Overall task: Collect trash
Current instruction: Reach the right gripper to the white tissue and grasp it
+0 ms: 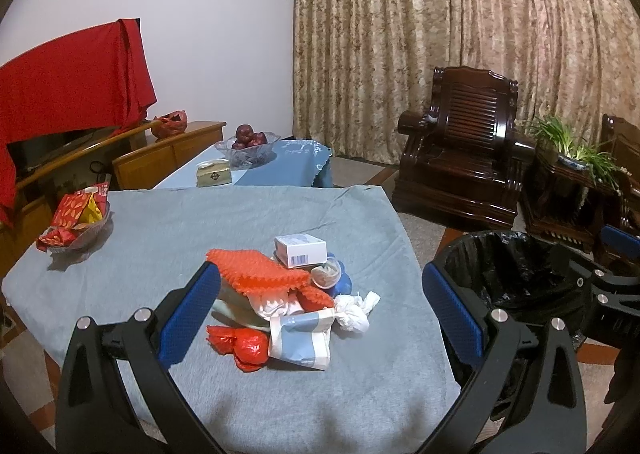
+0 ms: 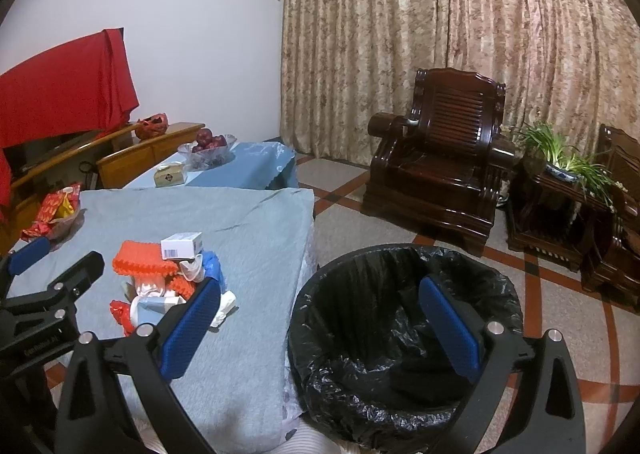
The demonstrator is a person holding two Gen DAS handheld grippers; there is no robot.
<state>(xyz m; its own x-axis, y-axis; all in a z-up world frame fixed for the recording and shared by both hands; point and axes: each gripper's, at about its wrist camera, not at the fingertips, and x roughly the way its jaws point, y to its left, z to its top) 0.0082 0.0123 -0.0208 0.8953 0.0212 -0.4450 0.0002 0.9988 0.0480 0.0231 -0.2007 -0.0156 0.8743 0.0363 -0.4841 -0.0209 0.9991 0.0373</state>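
Two fruit bowls [image 1: 247,148] beyond trash pile [image 1: 288,294].

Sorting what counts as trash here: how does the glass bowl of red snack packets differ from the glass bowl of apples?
The bowl of snack packets sits on the grey-covered table that also carries the trash pile; the bowl of apples sits farther back, on the blue-covered table. One holds crumpled red and yellow wrappers spilling over its rim, the other whole dark red fruit heaped inside. Both are clear glass.
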